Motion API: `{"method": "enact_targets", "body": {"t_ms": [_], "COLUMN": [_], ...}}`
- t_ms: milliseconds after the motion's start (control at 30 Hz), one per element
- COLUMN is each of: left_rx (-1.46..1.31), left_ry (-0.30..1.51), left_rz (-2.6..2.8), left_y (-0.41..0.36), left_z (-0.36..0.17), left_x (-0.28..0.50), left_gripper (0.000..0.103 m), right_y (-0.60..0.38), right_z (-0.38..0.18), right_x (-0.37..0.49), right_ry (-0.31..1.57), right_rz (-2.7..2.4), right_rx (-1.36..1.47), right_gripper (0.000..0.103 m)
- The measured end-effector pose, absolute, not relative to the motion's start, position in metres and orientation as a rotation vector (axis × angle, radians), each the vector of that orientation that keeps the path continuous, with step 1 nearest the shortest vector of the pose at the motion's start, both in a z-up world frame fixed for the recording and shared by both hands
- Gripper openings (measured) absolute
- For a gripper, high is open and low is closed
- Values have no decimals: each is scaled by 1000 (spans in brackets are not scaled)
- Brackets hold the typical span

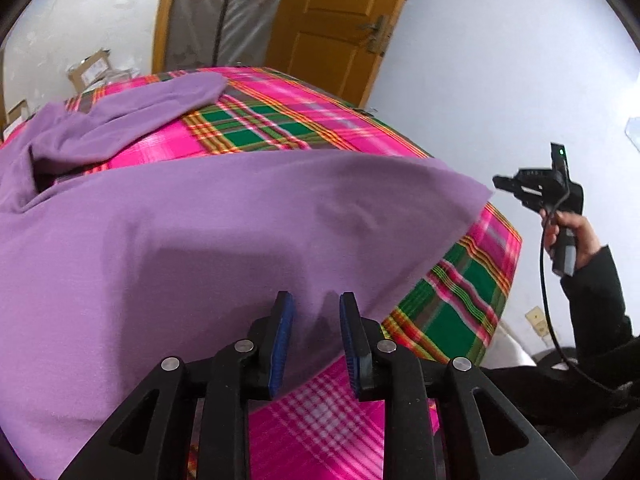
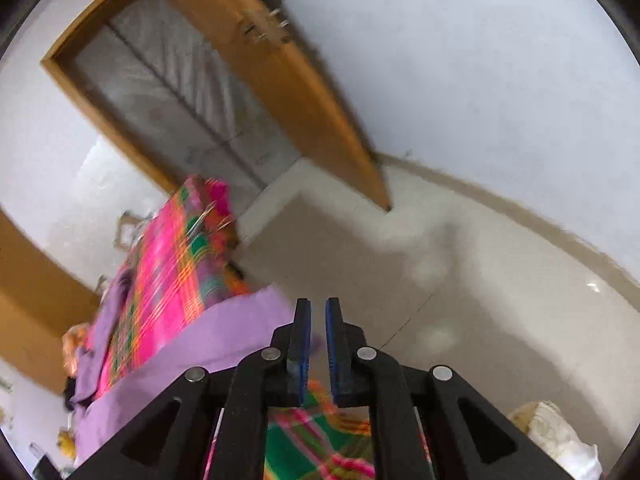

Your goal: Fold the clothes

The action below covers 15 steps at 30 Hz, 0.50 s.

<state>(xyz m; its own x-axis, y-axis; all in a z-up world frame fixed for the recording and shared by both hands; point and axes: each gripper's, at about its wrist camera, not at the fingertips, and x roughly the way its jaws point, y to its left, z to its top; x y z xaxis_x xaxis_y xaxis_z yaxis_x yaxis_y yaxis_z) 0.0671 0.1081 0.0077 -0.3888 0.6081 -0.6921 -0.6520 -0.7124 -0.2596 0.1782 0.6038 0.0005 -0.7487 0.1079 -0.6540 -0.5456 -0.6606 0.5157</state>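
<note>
A purple garment (image 1: 208, 232) is spread across a table draped in a pink and green plaid cloth (image 1: 272, 128), with one sleeve (image 1: 132, 108) trailing toward the far left corner. The left gripper (image 1: 316, 340) is held just above the garment's near edge, its blue pads parted with nothing pinched between them. The right gripper (image 2: 318, 344) is seen off the table's right side, over the tiled floor (image 2: 460, 280), jaws slightly apart and empty (its view is blurred).

The garment's long axis is judged to run left to right across the table, its pointed right corner (image 1: 476, 188) overhanging the table edge.

Risk: with neither gripper holding cloth, that overhanging corner could be dragged off the table by its own weight, or the smooth body could be wrinkled if only a single layer is pinched at the next grasp.
</note>
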Motion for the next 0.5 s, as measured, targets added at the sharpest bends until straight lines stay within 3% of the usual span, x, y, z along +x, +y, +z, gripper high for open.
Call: {"method": "enact_targets", "body": {"t_ms": [133,467,500], "left_rx": [-1029,-1047,-1048], "left_ry": [65,74,75], "left_rz": [2108,2125,2127], "left_y": [113,125,126], "left_z": [7,7,6], "left_x": [68,62,61], "left_gripper": [25,25,25], "right_y": [609,596,592], "right_z": [6,-20,-23], "right_x": [169,68,64], "right_ry": [1034,986,976], "right_rz": [2512,2759,2771], "right_rx": [-844,-1333,-1369], "right_gripper": [40,41,36]}}
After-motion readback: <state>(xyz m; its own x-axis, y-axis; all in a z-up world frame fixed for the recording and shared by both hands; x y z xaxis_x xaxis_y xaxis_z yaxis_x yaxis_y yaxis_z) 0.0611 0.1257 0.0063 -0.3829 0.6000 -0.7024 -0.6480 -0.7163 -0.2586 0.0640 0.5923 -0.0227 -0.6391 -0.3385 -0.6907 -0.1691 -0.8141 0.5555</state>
